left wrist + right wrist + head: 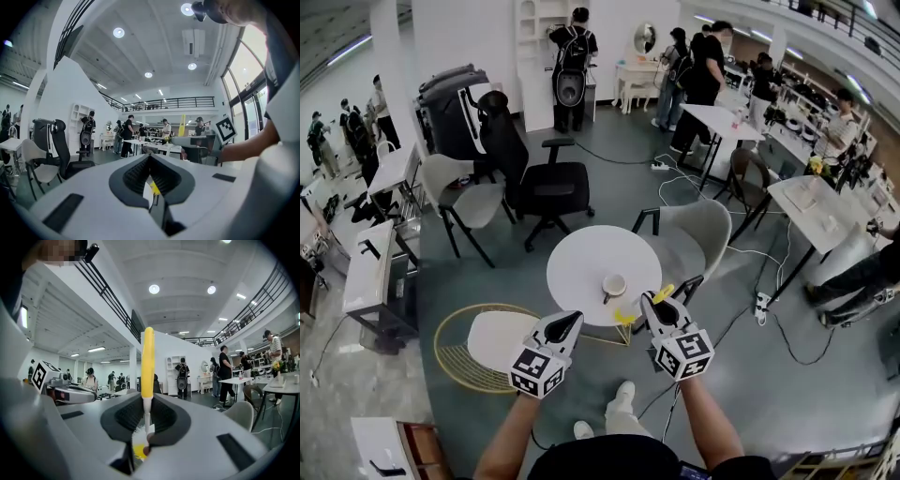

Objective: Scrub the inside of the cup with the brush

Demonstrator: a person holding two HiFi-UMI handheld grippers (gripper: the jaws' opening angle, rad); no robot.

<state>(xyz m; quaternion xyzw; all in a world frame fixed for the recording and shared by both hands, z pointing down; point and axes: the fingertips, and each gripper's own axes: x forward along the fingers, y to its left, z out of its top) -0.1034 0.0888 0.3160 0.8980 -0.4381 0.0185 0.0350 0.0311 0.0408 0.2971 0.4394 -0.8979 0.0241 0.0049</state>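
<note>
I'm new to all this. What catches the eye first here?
The right gripper clamps a yellow-handled brush; the left gripper beside it is shut and empty. Both hang at the near edge of a round white table, where a lone cup stands.

Grey floor (619, 192) — round white table (579, 265)

White tabletop (577, 267): smooth, matt. Pale cup (614, 284): glossy, ceramic look. The brush (148, 362): glossy yellow plastic handle, thin white stem, white bristles. Left gripper (150, 160) and right gripper (146, 401): matt white plastic shells, fingers (129, 416) lined with black ribbed rubbery pads. The floor (609, 178): dark grey, smooth, faint sheen
</note>
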